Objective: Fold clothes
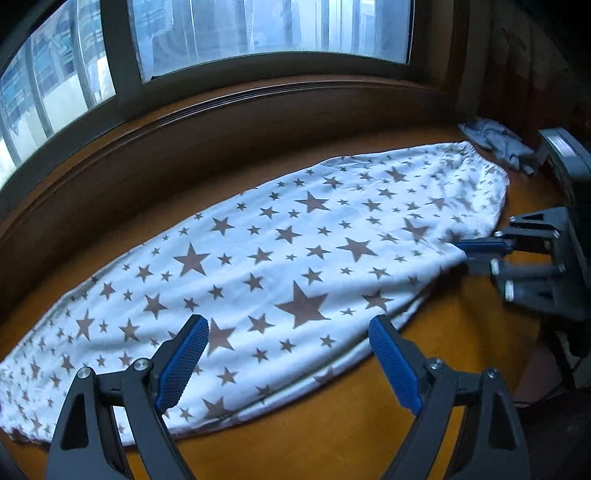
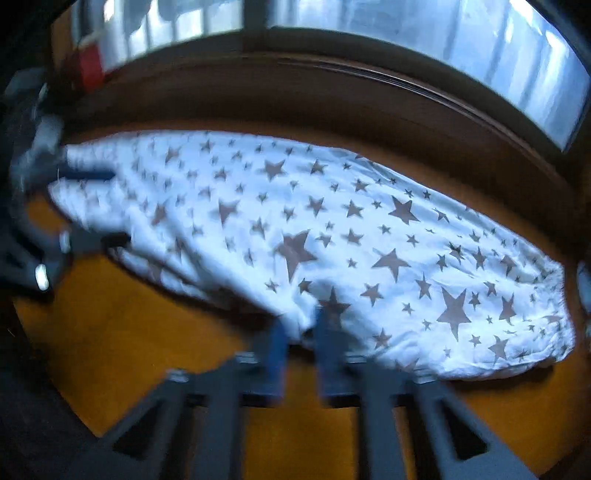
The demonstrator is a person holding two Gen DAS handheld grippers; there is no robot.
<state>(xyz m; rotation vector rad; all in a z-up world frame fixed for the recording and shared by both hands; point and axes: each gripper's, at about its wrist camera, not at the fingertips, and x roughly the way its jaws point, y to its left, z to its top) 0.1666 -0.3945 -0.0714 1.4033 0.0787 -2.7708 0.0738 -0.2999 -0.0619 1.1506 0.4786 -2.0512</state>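
Observation:
A white garment with brown stars point(image 1: 280, 236) lies spread flat and long on an orange wooden surface point(image 1: 332, 424). My left gripper point(image 1: 288, 325) is open, its blue pads point(image 1: 184, 362) wide apart over the garment's near edge with nothing pinched. In the blurred right wrist view the garment point(image 2: 369, 236) fills the middle. My right gripper point(image 2: 301, 325) is shut on a tuck of its near edge. That right gripper point(image 1: 476, 254) also shows at the garment's right edge in the left wrist view. The left gripper point(image 2: 107, 206) shows at the far left.
A crumpled bluish-grey cloth point(image 1: 495, 140) lies beyond the garment's right end. A dark wooden sill point(image 1: 221, 122) and a window point(image 1: 258, 29) run along the back. A red object point(image 2: 90, 66) stands by the window. Bare orange surface point(image 2: 147, 332) lies in front.

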